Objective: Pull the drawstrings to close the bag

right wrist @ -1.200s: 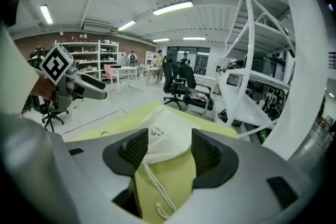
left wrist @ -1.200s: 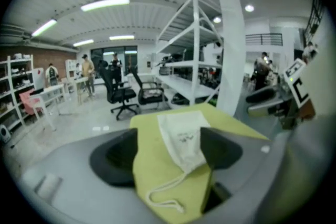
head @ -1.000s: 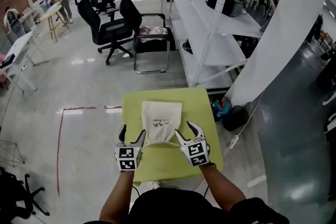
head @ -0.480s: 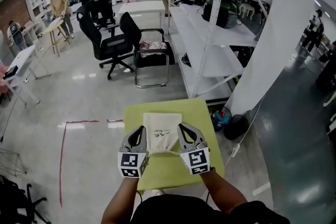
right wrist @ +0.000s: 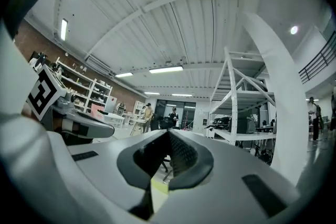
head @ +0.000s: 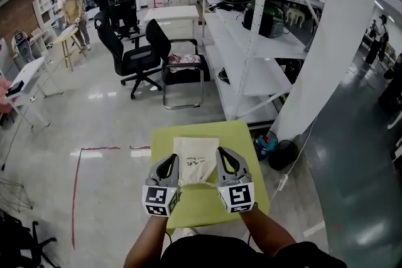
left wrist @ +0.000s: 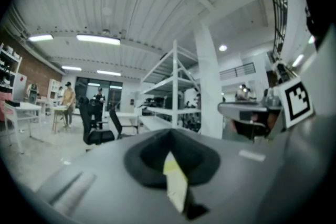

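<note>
"On the yellow-green table (head: pixel 248 135), where did the bag (head: pixel 195 157) lie?"

"Flat at its middle, with the closed end toward 12 o'clock and the mouth toward 6. That put the mouth nearest the person, so both cords were within reach. The mouth looked bunched."

"And the grippers?"

"The left gripper (head: pixel 169 161) sat at 9 o'clock of the mouth and the right gripper (head: pixel 223 157) at 3 o'clock. I judged they stood one on each side so the cords could be drawn apart. Both had their fingers fully closed. A thin drawstring (head: pixel 208 184) ran from the mouth toward the right one, so I took it to be pinched there. Neither gripper view showed cord between the pads, though."

"How far along was it?"

"Nearly done, I judged, and it wanted only a firmer outward pull."

"What was around it?"

"Office chairs (head: pixel 129 50) stood at 11 o'clock beyond the table and metal shelves (head: pixel 251 41) at 1 o'clock, both well apart from it."
</note>
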Available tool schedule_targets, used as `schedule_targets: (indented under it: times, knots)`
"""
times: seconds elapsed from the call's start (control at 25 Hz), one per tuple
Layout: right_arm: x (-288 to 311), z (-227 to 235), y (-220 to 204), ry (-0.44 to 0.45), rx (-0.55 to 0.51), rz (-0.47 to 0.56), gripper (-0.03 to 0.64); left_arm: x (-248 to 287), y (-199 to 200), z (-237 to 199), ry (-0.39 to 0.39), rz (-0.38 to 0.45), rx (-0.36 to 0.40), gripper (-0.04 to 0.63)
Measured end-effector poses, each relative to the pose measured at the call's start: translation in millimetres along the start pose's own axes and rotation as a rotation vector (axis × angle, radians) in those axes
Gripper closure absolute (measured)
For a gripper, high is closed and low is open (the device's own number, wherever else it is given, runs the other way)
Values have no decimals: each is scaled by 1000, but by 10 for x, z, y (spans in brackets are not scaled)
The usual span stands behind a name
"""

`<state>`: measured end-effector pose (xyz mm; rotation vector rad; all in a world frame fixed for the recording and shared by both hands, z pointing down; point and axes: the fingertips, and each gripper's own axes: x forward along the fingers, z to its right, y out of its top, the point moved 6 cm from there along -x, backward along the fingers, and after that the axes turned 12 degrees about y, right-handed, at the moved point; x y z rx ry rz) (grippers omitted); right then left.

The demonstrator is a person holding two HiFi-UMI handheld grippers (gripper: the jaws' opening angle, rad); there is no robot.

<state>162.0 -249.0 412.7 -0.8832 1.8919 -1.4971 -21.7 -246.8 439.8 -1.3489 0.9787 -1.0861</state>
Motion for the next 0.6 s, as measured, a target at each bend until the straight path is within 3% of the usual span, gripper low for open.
schedule_targets:
  times: [0.6]
  knots:
    - [43,-146,27,6,-9,8,611,-44,-35,-133,15,-22,13,589]
